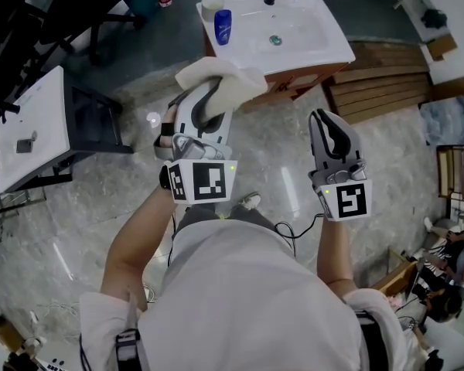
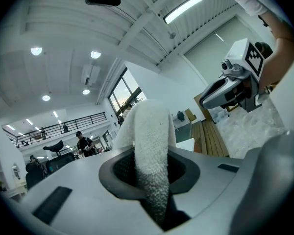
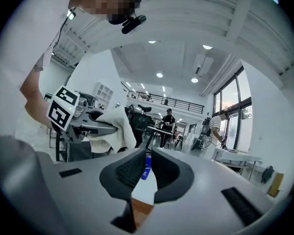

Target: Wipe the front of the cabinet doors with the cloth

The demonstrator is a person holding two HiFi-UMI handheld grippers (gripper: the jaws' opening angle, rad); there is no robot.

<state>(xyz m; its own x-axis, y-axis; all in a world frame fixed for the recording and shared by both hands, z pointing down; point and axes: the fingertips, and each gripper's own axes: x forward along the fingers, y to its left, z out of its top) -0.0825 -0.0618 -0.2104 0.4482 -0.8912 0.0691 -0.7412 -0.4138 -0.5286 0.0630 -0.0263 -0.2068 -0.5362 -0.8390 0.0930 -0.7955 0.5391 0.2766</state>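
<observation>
A white cloth [image 1: 226,81] is pinched in my left gripper [image 1: 214,85], which is shut on it; the cloth drapes over the jaw tips. In the left gripper view the cloth [image 2: 152,146] hangs folded between the jaws. In the head view it is held up in front of the wooden vanity cabinet [image 1: 303,82] that stands under a white sink top [image 1: 309,41]; contact with the cabinet cannot be told. My right gripper [image 1: 323,117] is held to the right, apart from the cabinet, jaws together with only a thin slit and nothing in them. The right gripper view shows the cloth [image 3: 115,129] at its left.
A blue bottle [image 1: 223,27] and a white cup [image 1: 211,6] stand on the sink top's left end. Stacked wooden boards [image 1: 387,91] lie right of the cabinet. A white table [image 1: 31,126] and a black chair [image 1: 77,14] are at the left. Several people are in the room's background.
</observation>
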